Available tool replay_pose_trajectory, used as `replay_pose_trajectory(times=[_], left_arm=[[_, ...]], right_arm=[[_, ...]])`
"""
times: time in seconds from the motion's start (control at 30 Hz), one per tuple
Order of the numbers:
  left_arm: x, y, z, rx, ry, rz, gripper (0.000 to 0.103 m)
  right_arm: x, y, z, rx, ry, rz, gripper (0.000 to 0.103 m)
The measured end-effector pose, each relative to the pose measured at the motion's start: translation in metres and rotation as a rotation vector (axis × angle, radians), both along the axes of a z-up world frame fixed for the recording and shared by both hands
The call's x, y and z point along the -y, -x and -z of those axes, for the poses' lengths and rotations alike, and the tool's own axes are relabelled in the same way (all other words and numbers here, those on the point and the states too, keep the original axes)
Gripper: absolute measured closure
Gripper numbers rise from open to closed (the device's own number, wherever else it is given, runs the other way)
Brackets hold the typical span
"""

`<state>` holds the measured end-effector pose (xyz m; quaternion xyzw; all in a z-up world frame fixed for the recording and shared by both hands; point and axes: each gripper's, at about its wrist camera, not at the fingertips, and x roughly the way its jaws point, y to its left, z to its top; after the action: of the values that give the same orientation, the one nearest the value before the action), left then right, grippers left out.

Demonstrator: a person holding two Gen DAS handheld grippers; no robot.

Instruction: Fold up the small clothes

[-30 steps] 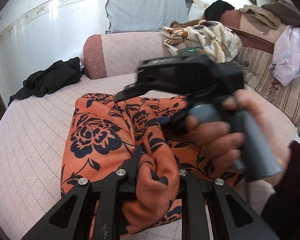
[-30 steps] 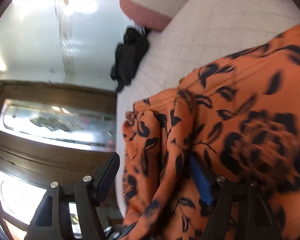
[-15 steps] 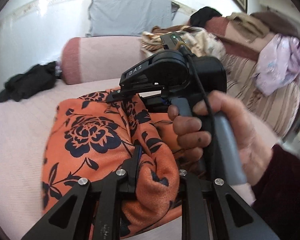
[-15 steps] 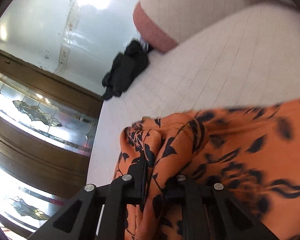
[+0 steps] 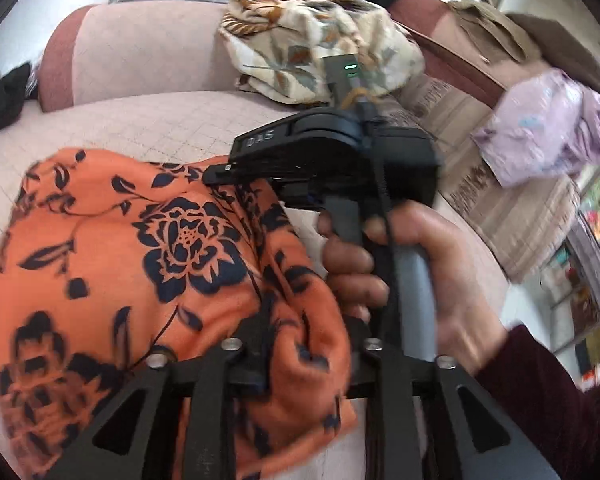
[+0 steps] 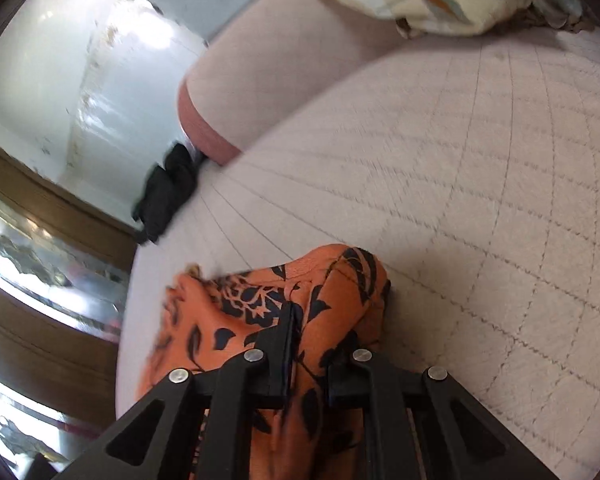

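Left fingers (image 5: 260, 364) opening around orange garment (image 5: 140, 264) fold; right fingers (image 6: 278, 364) clamp its edge, bare quilt (image 6: 480, 200) beyond.

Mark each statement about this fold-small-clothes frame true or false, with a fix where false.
1. The orange cloth with a dark floral print lies on the pale quilted bed cover. True.
2. The right gripper has nothing between its fingers. False: a fold of the orange cloth sits between them.
3. The left gripper has orange cloth bunched between its fingers, its jaws opening. True.
4. A crumpled black garment lies on top of the orange cloth. False: it lies apart, near the pink bolster.
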<state>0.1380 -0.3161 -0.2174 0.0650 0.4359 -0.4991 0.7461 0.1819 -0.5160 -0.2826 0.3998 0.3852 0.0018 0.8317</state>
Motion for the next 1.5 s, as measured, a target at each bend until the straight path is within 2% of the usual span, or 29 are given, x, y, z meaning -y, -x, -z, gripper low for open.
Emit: replay_pose_trajectory(times=[0.03,0.07,0.1,0.13,0.23,0.3,0.33,0.37,0.43,0.5,0.57,0.63,0.73,0.8,0.9,1.0,1.1,1.17,1.23,1.3,1.33,1.37,1.4,1.47,1.5], left_arm=[[-0.008,0.004,-0.008,0.005,0.008,0.031,0.052],[-0.021,0.009,-0.019,0.03,0.015,0.044,0.041],[-0.035,0.012,-0.029,0.069,0.024,0.033,0.024],[-0.049,0.013,-0.04,0.104,0.043,0.021,0.021],[-0.095,0.005,-0.064,0.149,0.124,0.001,0.02],[-0.118,-0.006,-0.067,0.203,0.14,-0.086,0.017],[-0.12,-0.016,-0.066,0.225,0.122,-0.129,0.017],[-0.126,-0.026,-0.059,0.244,0.081,-0.189,0.017],[-0.131,-0.045,-0.04,0.23,0.016,-0.26,0.018],[-0.13,-0.053,-0.017,0.19,-0.066,-0.269,0.018],[-0.117,-0.053,0.007,0.22,-0.212,-0.231,0.018],[-0.109,-0.049,0.027,0.244,-0.318,-0.21,0.018],[-0.12,-0.052,0.03,0.196,-0.319,-0.199,0.018],[-0.124,-0.052,0.03,0.176,-0.321,-0.184,0.018],[-0.127,-0.051,0.029,0.173,-0.319,-0.183,0.018],[-0.13,-0.053,0.032,0.157,-0.313,-0.183,0.018],[-0.127,-0.056,0.035,0.123,-0.301,-0.19,0.017],[-0.127,-0.058,0.036,0.099,-0.293,-0.195,0.017],[-0.127,-0.058,0.037,0.092,-0.289,-0.199,0.016],[-0.126,-0.057,0.036,0.1,-0.285,-0.199,0.016],[-0.125,-0.056,0.037,0.103,-0.289,-0.205,0.015],[-0.124,-0.055,0.038,0.108,-0.293,-0.211,0.015],[-0.123,-0.053,0.037,0.115,-0.297,-0.211,0.015],[-0.122,-0.051,0.036,0.133,-0.306,-0.207,0.015],[-0.122,-0.051,0.035,0.137,-0.309,-0.206,0.015]], right_arm=[[0.0,-0.001,0.002,-0.008,-0.015,0.001,0.086],[0.001,-0.001,0.001,-0.012,-0.018,0.004,0.086],[0.001,-0.001,-0.002,-0.017,-0.013,0.002,0.086],[0.002,0.002,-0.008,-0.016,-0.004,0.004,0.086],[0.004,0.014,-0.024,-0.003,0.039,0.049,0.086],[0.004,0.029,-0.035,0.01,0.067,0.083,0.086],[0.003,0.039,-0.041,0.033,0.072,0.099,0.086],[0.0,0.047,-0.049,0.062,0.074,0.106,0.086],[-0.012,0.063,-0.065,0.139,0.074,0.104,0.086],[-0.03,0.068,-0.078,0.18,0.075,0.073,0.086],[-0.054,0.071,-0.085,0.184,0.083,0.017,0.086],[-0.08,0.079,-0.08,0.132,0.101,-0.032,0.086],[-0.106,0.094,-0.052,-0.03,0.117,-0.076,0.086],[-0.114,0.105,-0.024,-0.153,0.109,-0.083,0.092],[-0.117,0.124,-0.022,-0.121,0.117,-0.089,0.094],[-0.12,0.109,-0.046,-0.169,0.211,-0.115,0.093],[-0.117,0.086,-0.073,-0.106,0.28,-0.086,0.091],[-0.11,0.061,-0.079,-0.102,0.307,-0.043,0.09],[-0.096,0.031,-0.069,-0.137,0.291,0.001,0.09],[-0.08,-0.001,-0.045,-0.226,0.321,0.039,0.09],[-0.071,-0.015,-0.024,-0.302,0.335,0.036,0.09],[-0.063,-0.026,-0.004,-0.328,0.278,0.026,0.09],[-0.057,-0.029,-0.005,-0.309,0.25,0.04,0.09],[-0.051,-0.034,-0.015,-0.354,0.212,0.042,0.09],[-0.052,-0.036,-0.024,-0.356,0.226,0.047,0.09]])
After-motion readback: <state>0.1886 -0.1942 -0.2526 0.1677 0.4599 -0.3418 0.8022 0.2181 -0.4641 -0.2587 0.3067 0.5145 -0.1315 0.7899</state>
